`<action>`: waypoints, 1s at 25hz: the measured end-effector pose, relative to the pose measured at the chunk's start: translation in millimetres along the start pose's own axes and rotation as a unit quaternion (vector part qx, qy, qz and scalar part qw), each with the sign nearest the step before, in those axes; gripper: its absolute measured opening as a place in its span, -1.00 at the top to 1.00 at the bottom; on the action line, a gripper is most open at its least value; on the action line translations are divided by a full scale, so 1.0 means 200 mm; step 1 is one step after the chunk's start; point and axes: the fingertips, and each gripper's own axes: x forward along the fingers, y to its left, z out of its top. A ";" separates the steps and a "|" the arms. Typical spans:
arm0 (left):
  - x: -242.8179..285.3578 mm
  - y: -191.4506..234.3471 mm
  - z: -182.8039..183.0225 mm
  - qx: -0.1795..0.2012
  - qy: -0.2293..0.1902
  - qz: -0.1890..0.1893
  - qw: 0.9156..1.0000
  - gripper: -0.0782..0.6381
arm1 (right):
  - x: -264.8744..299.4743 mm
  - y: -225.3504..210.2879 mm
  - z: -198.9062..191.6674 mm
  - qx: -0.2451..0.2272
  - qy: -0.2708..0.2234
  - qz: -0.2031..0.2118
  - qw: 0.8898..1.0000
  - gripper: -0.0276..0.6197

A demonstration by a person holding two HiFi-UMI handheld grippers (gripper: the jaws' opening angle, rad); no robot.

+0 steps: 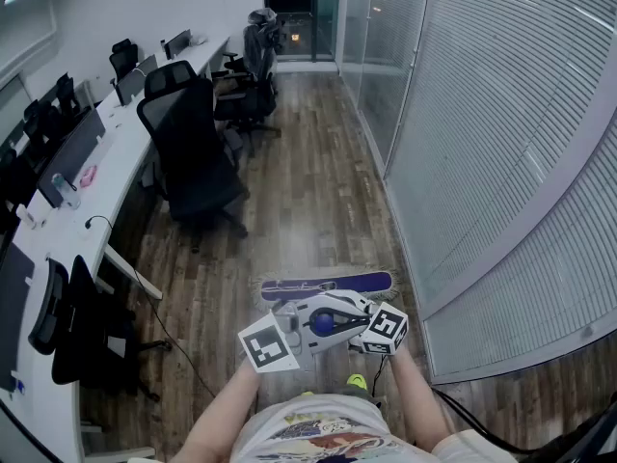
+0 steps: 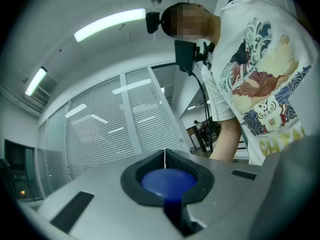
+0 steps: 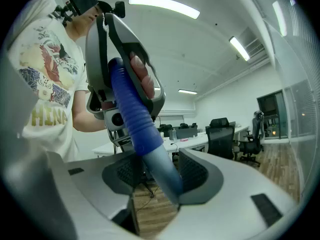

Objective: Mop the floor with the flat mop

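Observation:
The flat mop's purple head (image 1: 328, 285) lies on the wood floor just ahead of me. Its handle rises toward my hands and ends in a blue grip (image 1: 323, 323). My left gripper (image 1: 307, 330) is shut on the blue top end (image 2: 167, 180), which sits in the recess between its jaws (image 2: 164, 156). My right gripper (image 1: 355, 328) is shut on the handle lower down, where the grey pole (image 3: 162, 170) passes between its pads (image 3: 192, 173). In the right gripper view the blue grip (image 3: 131, 109) runs up into the left gripper (image 3: 125, 59).
A long white desk (image 1: 116, 152) with monitors runs along the left, with black office chairs (image 1: 193, 152) beside it. A glass wall with blinds (image 1: 482, 143) bounds the right. A black cable (image 1: 178, 350) trails on the floor at lower left.

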 end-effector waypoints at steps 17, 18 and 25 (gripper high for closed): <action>0.02 0.00 0.00 0.004 -0.009 0.003 1.000 0.74 | -0.02 -0.02 -0.02 0.005 0.012 -0.002 1.000 0.31; 0.02 -0.01 0.01 0.005 -0.012 0.004 1.000 0.74 | -0.02 -0.01 -0.02 0.004 0.013 -0.001 1.000 0.31; -0.01 -0.02 -0.03 -0.005 -0.010 0.015 1.000 0.75 | 0.01 0.00 -0.05 -0.003 0.031 0.021 0.999 0.31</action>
